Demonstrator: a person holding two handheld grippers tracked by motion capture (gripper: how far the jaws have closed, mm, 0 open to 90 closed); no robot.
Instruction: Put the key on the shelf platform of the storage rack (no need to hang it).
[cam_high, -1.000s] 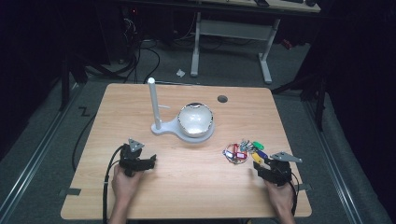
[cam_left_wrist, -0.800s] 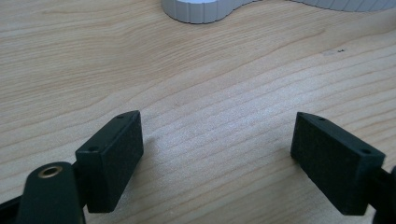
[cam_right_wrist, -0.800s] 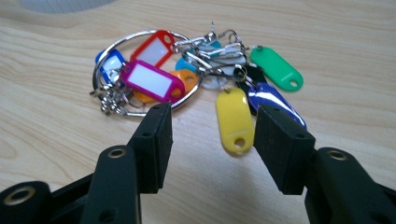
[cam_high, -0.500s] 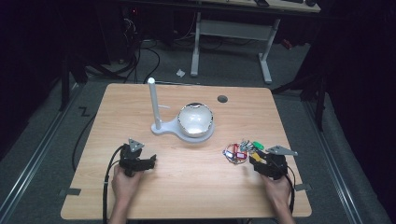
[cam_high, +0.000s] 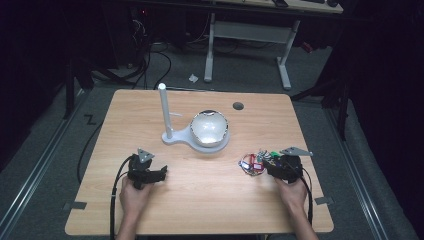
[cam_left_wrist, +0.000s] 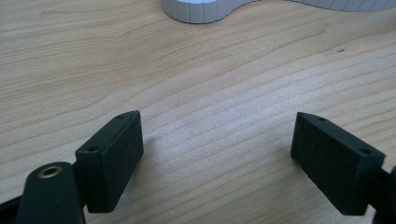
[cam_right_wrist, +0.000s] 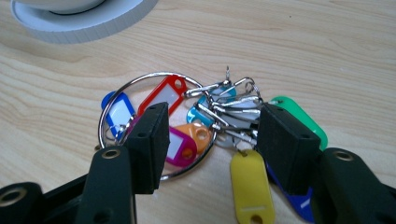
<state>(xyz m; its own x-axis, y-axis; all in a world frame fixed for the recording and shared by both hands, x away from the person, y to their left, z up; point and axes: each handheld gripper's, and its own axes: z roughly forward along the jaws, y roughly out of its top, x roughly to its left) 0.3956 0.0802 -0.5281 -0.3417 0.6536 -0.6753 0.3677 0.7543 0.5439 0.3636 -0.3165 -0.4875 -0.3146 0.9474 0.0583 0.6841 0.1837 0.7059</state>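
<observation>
Straddling key tags, right tool gaping, left tool wide.

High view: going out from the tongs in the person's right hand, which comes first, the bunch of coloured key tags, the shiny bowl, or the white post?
1. Bunch of coloured key tags on a metal ring, right at the right tongs.
2. Shiny silver bowl, mid-table, up-left.
3. Upright white post, further left.

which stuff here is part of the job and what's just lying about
In use:
- right tongs, open around the key tags
- ring of coloured key tags

Lying about:
- white stand with post and bowl
- left tongs, open over bare table
</observation>
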